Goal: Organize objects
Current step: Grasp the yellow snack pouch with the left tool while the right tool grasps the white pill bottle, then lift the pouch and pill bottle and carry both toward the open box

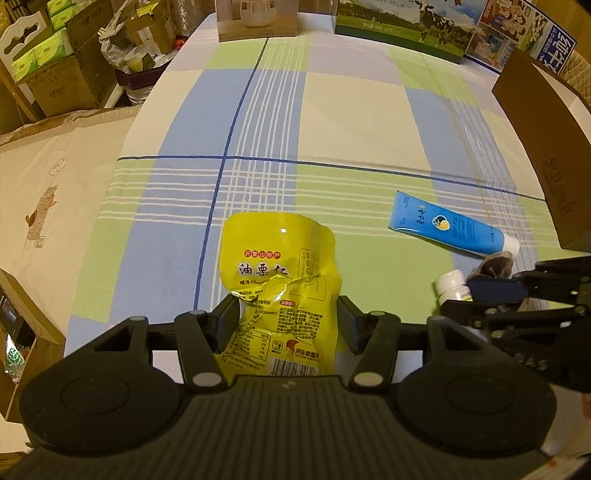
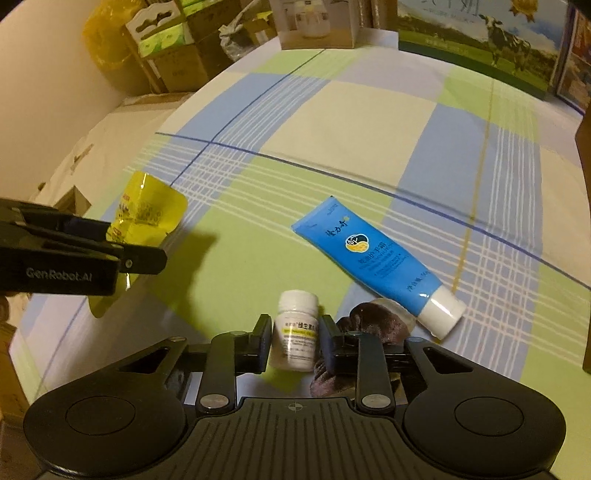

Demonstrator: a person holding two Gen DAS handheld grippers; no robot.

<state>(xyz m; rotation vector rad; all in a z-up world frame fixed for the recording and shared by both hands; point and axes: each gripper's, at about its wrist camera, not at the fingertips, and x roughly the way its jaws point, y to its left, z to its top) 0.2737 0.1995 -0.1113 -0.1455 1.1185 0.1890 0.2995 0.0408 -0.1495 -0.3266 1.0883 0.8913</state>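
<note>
My left gripper point(image 1: 286, 321) is shut on a crinkled yellow snack pouch point(image 1: 280, 280) and holds it above the checked tablecloth; the pouch also shows in the right wrist view point(image 2: 147, 210). My right gripper point(image 2: 293, 343) is shut on a small white pill bottle point(image 2: 295, 339), which also shows in the left wrist view point(image 1: 452, 286). A blue tube with a white cap point(image 2: 376, 262) lies on the cloth just beyond it, and also shows in the left wrist view point(image 1: 452, 229). A dark brown lump point(image 2: 373, 321) lies beside the bottle.
A brown cardboard box point(image 1: 543, 147) stands at the table's right. A milk carton box point(image 1: 402, 26), a beige box point(image 1: 256, 18) and a colourful box point(image 1: 524, 33) line the far edge. Stacked cartons point(image 1: 55, 66) stand off the table's left.
</note>
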